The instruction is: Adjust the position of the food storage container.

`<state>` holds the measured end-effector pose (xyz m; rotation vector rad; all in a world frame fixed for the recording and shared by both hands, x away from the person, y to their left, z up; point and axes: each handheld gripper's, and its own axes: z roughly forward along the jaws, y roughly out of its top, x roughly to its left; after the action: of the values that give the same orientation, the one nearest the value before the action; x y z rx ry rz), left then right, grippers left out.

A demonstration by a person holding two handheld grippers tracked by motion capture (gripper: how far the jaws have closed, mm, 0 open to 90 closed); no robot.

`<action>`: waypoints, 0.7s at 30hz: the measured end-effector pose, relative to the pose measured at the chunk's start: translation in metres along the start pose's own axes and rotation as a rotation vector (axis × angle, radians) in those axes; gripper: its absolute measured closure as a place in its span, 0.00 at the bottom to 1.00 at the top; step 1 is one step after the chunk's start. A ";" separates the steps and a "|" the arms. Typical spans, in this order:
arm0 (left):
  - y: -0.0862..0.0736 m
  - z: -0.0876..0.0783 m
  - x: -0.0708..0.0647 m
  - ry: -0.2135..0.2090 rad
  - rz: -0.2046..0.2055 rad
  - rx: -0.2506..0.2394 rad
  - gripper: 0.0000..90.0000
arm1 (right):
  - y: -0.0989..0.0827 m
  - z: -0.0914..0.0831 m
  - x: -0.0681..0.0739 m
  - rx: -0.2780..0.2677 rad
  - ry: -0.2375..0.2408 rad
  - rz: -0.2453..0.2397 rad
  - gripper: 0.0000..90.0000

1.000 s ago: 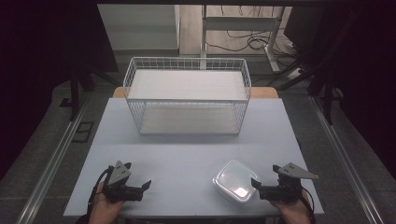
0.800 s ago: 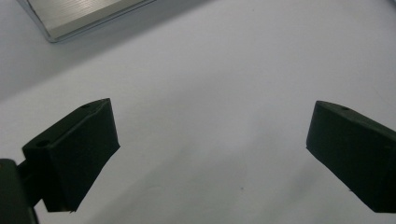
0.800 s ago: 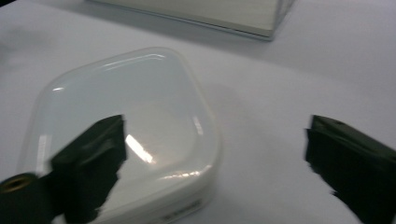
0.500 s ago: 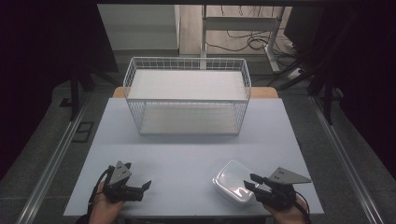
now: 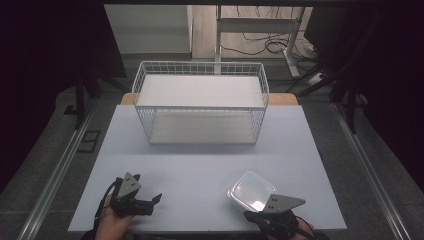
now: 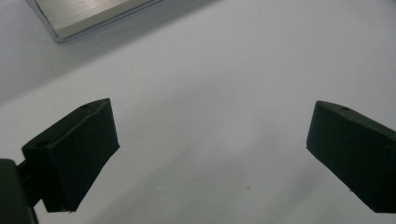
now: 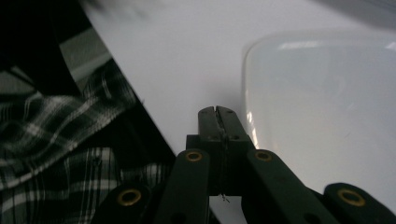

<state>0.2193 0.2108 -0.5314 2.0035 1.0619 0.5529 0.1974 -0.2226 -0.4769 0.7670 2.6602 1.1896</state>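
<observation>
Since the earlier high-view pictures, the right gripper [image 5: 255, 216] has been sliding along the near edge of the table [image 5: 200, 170] toward the middle, so that it is now sitting just at the near corner of the clear plastic container [image 5: 250, 191] instead of out to its right. Its jaws have just been closing, and in the right gripper view they are now pressing flat against each other with nothing between them. The gripper [image 7: 217, 116] is pointing past the container's [image 7: 322, 116] near rounded corner, just beside it; whether the tips are touching the rim is hard to tell. A checked sleeve [image 7: 56, 154] is showing at the left of that view, off the table's edge.

The container is resting upright on the table at the near right, well apart from the white wire basket [image 5: 201, 102], which is standing at the far middle of the table.

The left gripper [image 5: 152, 201] is lying low at the near left, held in the person's left hand [image 5: 111, 222]. In the left gripper view its jaws are standing spread wide over bare table, with nothing between them, and a strip of ribbed metal [image 6: 88, 16] is crossing the top left corner.

No brand, label or other writing is readable anywhere.
</observation>
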 end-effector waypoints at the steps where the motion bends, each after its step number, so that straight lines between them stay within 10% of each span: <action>1: 0.000 0.000 0.000 0.000 0.000 0.000 0.02 | -0.002 0.001 -0.001 0.018 -0.004 -0.003 0.99; 21: 0.000 0.002 -0.001 0.008 0.002 0.017 0.02 | -0.017 -0.019 -0.050 -0.008 -0.135 0.083 0.99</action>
<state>0.2205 0.2093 -0.5328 2.0191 1.0727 0.5555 0.2280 -0.2696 -0.4801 0.9299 2.5356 1.1236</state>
